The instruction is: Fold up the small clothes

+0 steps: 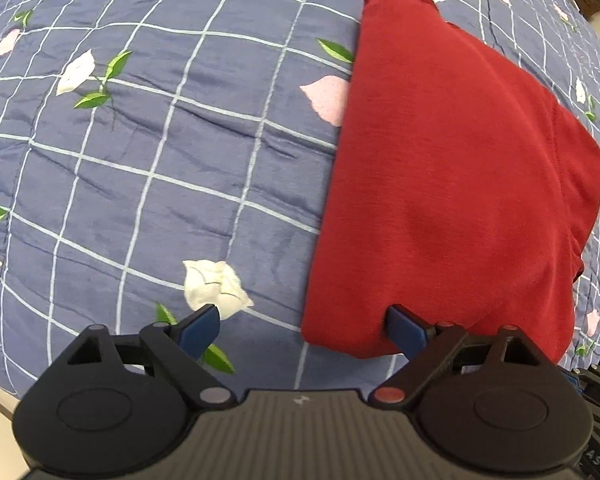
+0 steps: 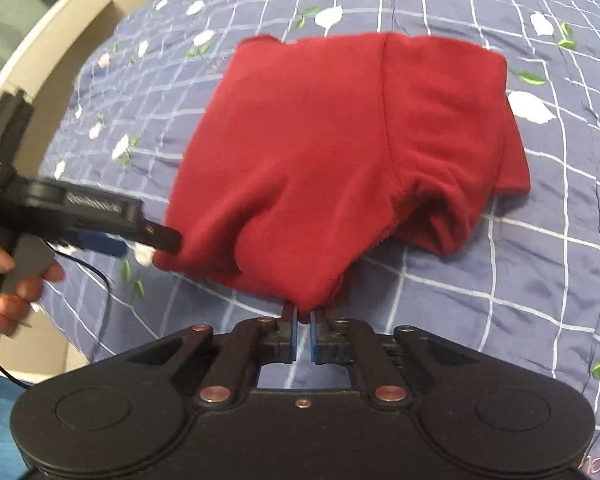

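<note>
A red garment point(image 1: 440, 168) lies folded on the bed, its side seam showing. In the left wrist view my left gripper point(image 1: 304, 320) stands open, its fingers wide apart. The garment's near left corner sits between them, and the right blue pad point(image 1: 406, 332) touches the near edge. In the right wrist view my right gripper point(image 2: 303, 314) is shut on the near corner of the red garment point(image 2: 320, 152), lifting that edge slightly. The left gripper point(image 2: 140, 242) appears there at the garment's left corner, held by a hand point(image 2: 16, 284).
The blue checked quilt point(image 1: 160, 160) with white and pink flowers covers the whole bed. A pale bed edge point(image 2: 60, 20) runs along the upper left in the right wrist view. A black cable point(image 2: 100, 276) trails from the left gripper.
</note>
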Demonstrator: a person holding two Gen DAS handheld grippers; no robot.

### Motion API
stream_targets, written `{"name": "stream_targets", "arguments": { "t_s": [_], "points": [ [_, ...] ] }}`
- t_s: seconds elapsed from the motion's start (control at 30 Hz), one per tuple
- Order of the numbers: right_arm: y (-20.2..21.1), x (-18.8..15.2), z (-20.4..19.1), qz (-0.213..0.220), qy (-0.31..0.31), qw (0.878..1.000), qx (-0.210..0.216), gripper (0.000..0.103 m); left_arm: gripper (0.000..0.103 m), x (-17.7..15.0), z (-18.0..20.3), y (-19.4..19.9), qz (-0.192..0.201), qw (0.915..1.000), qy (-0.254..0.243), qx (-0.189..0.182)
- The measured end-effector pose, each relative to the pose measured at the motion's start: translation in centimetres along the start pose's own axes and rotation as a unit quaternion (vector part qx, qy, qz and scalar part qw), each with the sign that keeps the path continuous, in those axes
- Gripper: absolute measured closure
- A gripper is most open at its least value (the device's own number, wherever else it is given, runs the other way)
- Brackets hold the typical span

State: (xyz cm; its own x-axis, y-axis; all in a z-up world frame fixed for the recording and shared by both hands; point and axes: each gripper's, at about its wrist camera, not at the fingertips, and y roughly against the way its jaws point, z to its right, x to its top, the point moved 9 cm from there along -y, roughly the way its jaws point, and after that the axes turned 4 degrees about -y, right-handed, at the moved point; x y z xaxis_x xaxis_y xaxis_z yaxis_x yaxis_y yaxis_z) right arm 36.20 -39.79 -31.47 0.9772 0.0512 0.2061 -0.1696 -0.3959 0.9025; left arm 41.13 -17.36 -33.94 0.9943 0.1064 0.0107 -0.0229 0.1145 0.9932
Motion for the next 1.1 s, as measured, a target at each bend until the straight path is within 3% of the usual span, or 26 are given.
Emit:
{"name": "stream_targets", "arguments": {
  "t_s": [0.23, 0.6, 0.77, 0.83, 0.93, 1.1],
  "points": [
    [0.1, -0.5, 1.3, -0.013, 0.028, 0.999, -0.032, 0.098, 0.010, -0.3, 0.1, 0.6, 0.008, 0.9996, -0.001, -0.028],
    [-2.5, -1.2, 3.2, -0.044, -0.066, 0.996, -0.035, 0.094, 0.006, -0.1, 1.9, 1.2, 0.023, 0.9984, -0.035, -0.037],
    [-2.1, -2.5, 5.6, -0.049, -0.159, 0.985, -0.043, 0.072, 0.004, 0.1, 2.1, 1.4, 0.025, 0.9982, -0.044, -0.031],
    [-1.9, -3.1, 6.6, -0.050, -0.194, 0.979, -0.041, 0.058, 0.004, 0.0, 2.1, 1.2, 0.023, 0.9983, -0.045, -0.029],
    [-1.1, -3.2, 6.8, -0.041, -0.204, 0.978, -0.034, 0.042, 0.004, -0.1, 2.0, 1.1, 0.020, 0.9984, -0.046, -0.026],
    [0.1, -2.0, 5.4, -0.010, -0.205, 0.978, 0.024, 0.030, 0.004, -0.1, 2.2, 0.8, 0.016, 0.9984, -0.049, -0.024]
  ]
}}
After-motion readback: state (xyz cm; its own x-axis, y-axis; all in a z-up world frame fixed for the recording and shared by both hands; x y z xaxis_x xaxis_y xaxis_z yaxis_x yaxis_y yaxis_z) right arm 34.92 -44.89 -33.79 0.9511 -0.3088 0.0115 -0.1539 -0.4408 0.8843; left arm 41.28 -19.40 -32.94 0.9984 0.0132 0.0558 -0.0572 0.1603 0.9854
